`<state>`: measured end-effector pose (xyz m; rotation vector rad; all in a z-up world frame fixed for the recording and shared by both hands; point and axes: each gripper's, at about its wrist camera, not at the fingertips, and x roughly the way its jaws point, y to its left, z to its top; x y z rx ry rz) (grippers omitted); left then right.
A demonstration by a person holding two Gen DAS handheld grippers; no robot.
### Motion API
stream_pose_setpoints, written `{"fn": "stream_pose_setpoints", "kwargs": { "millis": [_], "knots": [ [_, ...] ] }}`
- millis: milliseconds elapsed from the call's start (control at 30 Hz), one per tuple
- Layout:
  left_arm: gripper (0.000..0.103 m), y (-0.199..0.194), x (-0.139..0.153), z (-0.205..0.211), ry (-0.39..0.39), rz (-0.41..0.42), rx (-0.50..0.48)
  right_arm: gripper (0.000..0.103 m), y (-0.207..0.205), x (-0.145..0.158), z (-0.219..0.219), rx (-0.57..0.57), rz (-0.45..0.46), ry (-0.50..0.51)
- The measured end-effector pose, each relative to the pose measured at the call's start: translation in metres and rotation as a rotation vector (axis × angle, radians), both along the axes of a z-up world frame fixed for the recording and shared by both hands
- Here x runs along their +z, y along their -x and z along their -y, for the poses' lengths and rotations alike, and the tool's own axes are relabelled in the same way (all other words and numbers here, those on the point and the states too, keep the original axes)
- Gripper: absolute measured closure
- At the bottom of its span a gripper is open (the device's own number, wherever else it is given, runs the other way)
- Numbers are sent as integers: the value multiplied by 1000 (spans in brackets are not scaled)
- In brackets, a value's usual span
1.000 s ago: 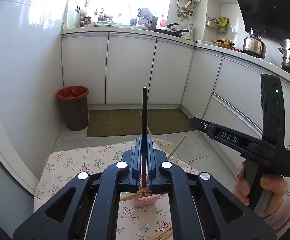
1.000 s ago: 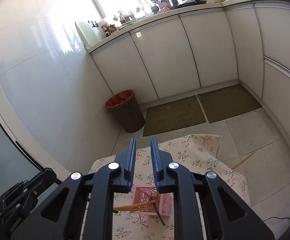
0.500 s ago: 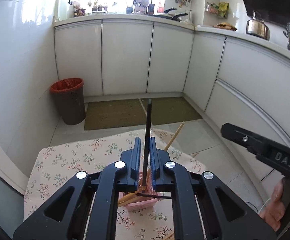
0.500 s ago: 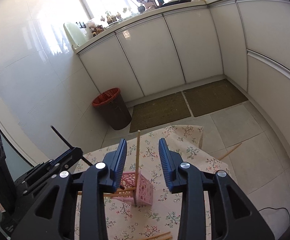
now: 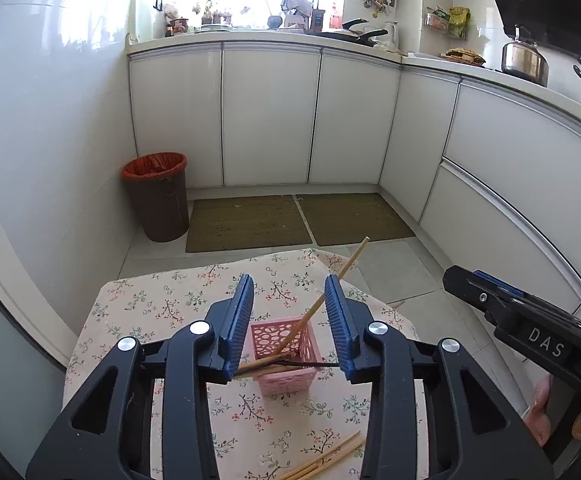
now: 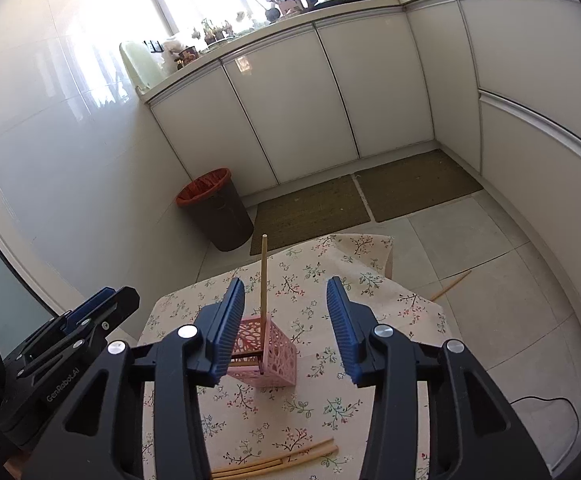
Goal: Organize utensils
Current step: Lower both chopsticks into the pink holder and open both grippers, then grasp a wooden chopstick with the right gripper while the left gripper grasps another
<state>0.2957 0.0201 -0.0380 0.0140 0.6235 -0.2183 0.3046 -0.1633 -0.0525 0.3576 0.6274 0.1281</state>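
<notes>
Left wrist view: the left gripper (image 5: 289, 322) gapes wide, empty, above a pink basket (image 5: 285, 356) on the floral tablecloth (image 5: 178, 300); a wooden chopstick (image 5: 324, 294) leans out, with what looks like a black one lying inside. Right wrist view: the right gripper (image 6: 284, 330) is spread wide, empty, over the basket; loose chopsticks (image 6: 278, 460) lie nearer

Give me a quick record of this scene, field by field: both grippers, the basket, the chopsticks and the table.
left gripper: open, holding nothing
right gripper: open, holding nothing
pink basket: upright on the table, below both grippers
chopsticks in basket: one wooden stick leaning out, others lying low, one dark stick
loose chopsticks: wooden, lying on the cloth at the near edge
tablecloth: floral
floor chopstick: lying on the tiles beside the table
</notes>
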Motion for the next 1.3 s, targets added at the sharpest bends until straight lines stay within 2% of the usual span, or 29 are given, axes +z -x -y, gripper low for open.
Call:
{"fn": "stream_pose_setpoints", "kwargs": {
  "millis": [67,133,233,333,400,500,633,767,867,967,1033,1133,1233,1300],
  "knots": [
    [53,11,3,0,-8,4,11,55,11,3,-1,-7,2,9],
    [37,23,6,0,-13,12,23,45,23,6,-1,-22,9,8],
    [29,40,10,-1,-35,26,38,21,41,11,3,-59,23,12],
    [19,56,11,-3,-56,32,55,10,57,14,9,-93,27,7],
    [13,65,10,-5,-69,27,59,7,67,12,12,-109,13,2],
    [7,78,5,-9,-97,1,60,7,80,4,16,-124,-35,-21],
    [7,96,-11,-16,-142,-64,47,7,92,-21,14,-118,-133,-40],
    [7,110,-37,-30,-203,-177,22,7,106,-56,2,-75,-277,-26],
    [7,117,-59,-47,-213,-290,9,7,116,-94,-10,-7,-453,-48],
    [7,122,-81,-66,-200,-379,28,7,123,-145,-24,36,-673,-117],
    [7,125,-94,-80,-163,-415,50,7,128,-176,-33,25,-791,-149],
    [7,127,-109,-95,-87,-463,68,10,130,-206,-39,-37,-874,-168],
    [7,127,-115,-101,-61,-473,68,15,124,-224,-44,-71,-928,-189],
    [7,127,-116,-104,-47,-468,67,21,122,-231,-52,-90,-950,-173]
  ]
}}
